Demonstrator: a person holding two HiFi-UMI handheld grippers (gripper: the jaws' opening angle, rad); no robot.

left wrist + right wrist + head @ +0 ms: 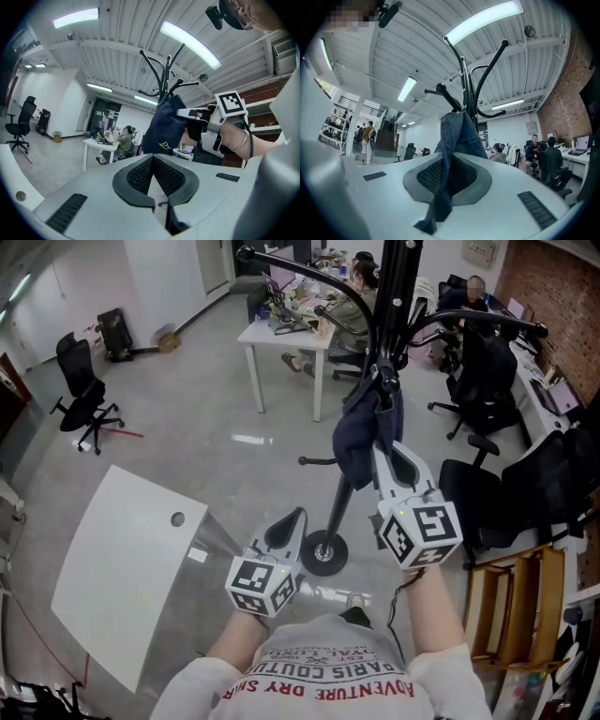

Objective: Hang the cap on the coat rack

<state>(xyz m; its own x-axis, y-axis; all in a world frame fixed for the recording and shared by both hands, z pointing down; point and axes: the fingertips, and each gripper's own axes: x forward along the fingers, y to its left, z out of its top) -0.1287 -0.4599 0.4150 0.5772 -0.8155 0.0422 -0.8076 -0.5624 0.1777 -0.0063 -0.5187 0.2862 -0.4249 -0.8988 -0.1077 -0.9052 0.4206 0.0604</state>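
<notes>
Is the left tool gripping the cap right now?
No, the left tool is shut on nothing; the cap is pinched in the right tool.

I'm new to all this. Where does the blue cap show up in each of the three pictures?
Head view: blue cap upper centre-right, against the coat rack pole.
Left gripper view: blue cap at centre, just under the coat rack hooks.
Right gripper view: blue cap at centre, pinched in the right gripper.
Shared landmark: the black coat rack.
</notes>
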